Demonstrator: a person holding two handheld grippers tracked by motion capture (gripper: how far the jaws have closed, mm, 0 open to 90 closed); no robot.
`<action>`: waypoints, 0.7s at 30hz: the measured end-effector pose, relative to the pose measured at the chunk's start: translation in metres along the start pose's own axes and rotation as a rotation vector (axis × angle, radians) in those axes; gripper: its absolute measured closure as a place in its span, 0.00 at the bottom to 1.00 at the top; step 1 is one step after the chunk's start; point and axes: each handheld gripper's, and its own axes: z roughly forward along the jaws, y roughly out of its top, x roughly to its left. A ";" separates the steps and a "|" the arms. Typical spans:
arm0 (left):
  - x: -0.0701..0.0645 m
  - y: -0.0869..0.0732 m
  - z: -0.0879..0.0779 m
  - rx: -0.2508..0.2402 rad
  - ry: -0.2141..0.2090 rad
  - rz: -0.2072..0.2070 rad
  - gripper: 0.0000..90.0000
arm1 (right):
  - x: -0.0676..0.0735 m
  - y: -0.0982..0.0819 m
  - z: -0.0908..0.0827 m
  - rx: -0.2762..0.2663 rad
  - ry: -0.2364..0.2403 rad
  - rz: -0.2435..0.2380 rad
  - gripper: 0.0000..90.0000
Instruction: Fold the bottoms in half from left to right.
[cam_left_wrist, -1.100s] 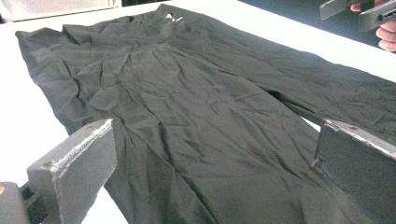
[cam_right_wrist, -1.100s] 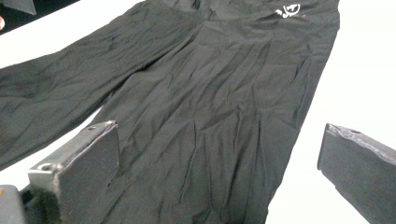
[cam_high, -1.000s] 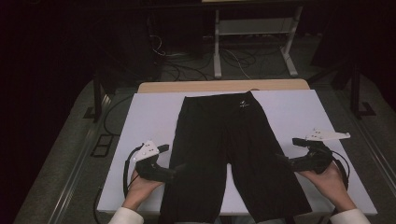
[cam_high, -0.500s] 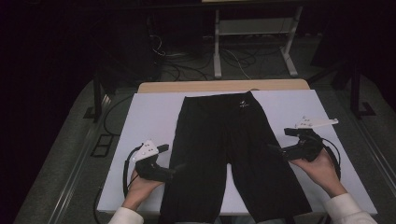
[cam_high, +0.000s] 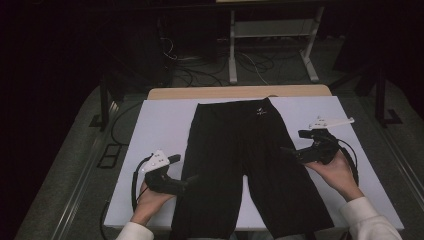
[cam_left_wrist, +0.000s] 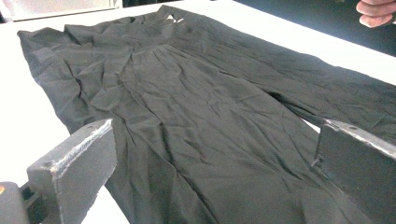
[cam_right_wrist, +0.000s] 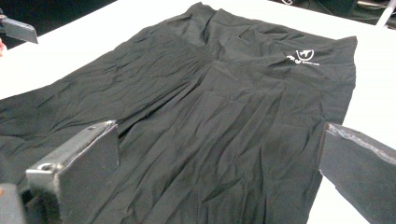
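A pair of black shorts (cam_high: 245, 165) lies flat in the middle of the white table (cam_high: 165, 125), waistband at 12 o'clock and the 2 legs running down toward 6 o'clock, where their hems reach the near edge. A small white logo (cam_high: 261, 112) sits on the waistband, right of its centre; in the right gripper view the same logo (cam_right_wrist: 303, 57) shows at about 1 o'clock. The cloth is creased all over, with a narrow strip of table showing between the legs.

The left gripper (cam_high: 192, 179) is at about 8 o'clock from the middle of the shorts, its tips at the outer edge of the left leg. In the left gripper view its 2 jaws stand wide apart with nothing between them but the wrinkled fabric (cam_left_wrist: 201, 126) farther off.

The right gripper (cam_high: 286, 150) is at about 3 o'clock, tips over the outer edge of the right leg; whether they touch the cloth I cannot tell. In the right gripper view its jaws are also spread wide, holding nothing, the shorts (cam_right_wrist: 210, 121) lying beyond them.

Behind the table, at 12 o'clock, a wooden strip (cam_high: 240, 92) borders the far edge, and cables (cam_high: 200, 70) trail on the dark floor.
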 end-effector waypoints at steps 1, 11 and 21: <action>0.000 0.000 0.000 0.000 0.000 0.000 0.00 | 0.000 0.001 0.001 0.001 -0.002 -0.003 0.00; 0.000 0.000 0.000 -0.003 0.000 -0.001 0.00 | -0.002 0.016 0.010 0.001 0.000 -0.010 0.00; 0.000 0.000 0.000 -0.004 0.000 -0.003 0.00 | -0.002 0.039 0.024 0.000 0.009 -0.030 0.00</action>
